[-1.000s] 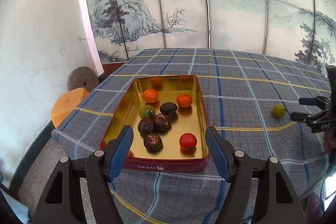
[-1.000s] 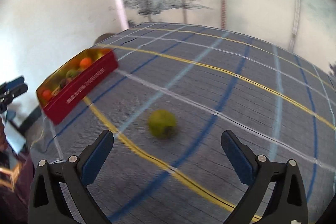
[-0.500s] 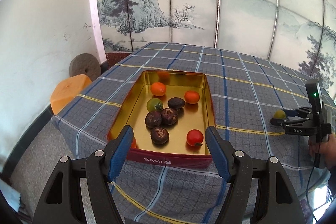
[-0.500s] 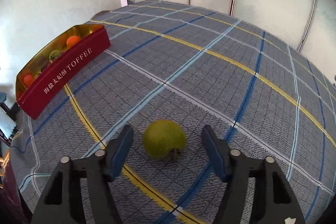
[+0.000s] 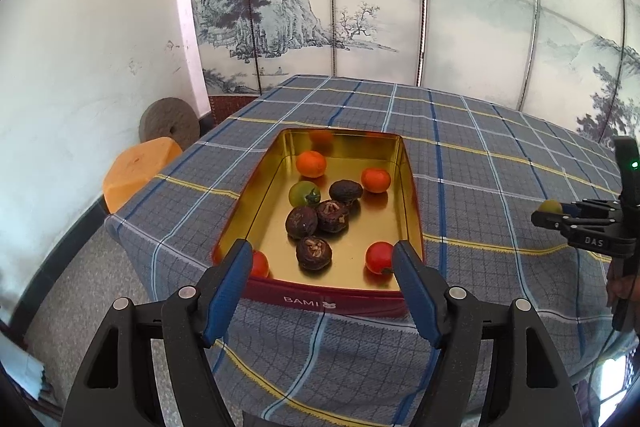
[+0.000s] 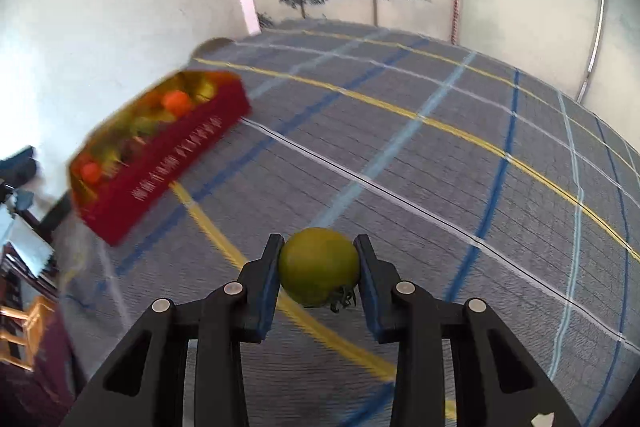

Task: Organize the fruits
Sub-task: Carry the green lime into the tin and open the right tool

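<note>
Clenched on the green fruit (image 6: 319, 265), lower centre: right gripper (image 6: 319, 269), jaws just closed. Nine pieces already in tin (image 6: 192, 143); transfer pending. Left gripper (image 5: 320, 291) released.

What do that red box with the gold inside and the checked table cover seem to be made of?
The red rectangular box with the gold interior looks like thin sheet metal: its polished lining mirrors the fruit inside. The blue-grey checked table cover seems to be woven cloth, matte, draping in folds over the table's corner.

Right tongs (image 6: 319, 259) pinched tight — left tongs (image 5: 322, 261) agape.
</note>
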`<state>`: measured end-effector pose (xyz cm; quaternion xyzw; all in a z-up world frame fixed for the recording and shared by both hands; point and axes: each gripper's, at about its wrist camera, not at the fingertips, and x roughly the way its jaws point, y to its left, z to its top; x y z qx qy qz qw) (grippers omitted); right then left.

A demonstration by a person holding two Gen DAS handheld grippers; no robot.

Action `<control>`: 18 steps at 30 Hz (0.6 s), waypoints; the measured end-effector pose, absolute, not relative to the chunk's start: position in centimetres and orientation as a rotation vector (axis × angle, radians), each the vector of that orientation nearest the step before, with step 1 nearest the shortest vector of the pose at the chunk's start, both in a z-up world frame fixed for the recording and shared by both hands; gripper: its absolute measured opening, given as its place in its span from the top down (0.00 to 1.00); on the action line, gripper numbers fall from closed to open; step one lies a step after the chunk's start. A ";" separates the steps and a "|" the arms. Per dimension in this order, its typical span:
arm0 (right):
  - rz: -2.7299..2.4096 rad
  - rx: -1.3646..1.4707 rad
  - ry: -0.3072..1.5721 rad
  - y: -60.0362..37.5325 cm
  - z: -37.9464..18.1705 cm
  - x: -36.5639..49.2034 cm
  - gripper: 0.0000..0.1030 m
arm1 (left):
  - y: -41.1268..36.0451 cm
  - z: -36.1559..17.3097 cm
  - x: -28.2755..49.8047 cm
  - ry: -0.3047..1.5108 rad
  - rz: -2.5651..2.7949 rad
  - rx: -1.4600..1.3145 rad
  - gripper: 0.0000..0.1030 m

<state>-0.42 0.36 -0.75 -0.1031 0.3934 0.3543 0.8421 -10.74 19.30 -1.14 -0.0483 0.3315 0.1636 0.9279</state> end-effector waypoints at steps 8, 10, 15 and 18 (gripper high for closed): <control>0.923 -0.184 0.751 5.1 3.3 -4.3 0.68 | 19.5 -1.2 -11.0 0.677 0.343 -0.099 0.29; 0.970 -0.178 0.739 6.7 4.2 -5.3 0.68 | 19.8 -1.3 -11.1 0.677 0.346 -0.100 0.29; 1.068 -0.159 0.736 10.7 5.2 -6.5 0.68 | 20.8 -1.4 -11.5 0.669 0.368 -0.119 0.29; 1.104 -0.156 0.745 13.2 5.1 -6.7 0.68 | 21.4 -1.2 -11.6 0.660 0.378 -0.127 0.29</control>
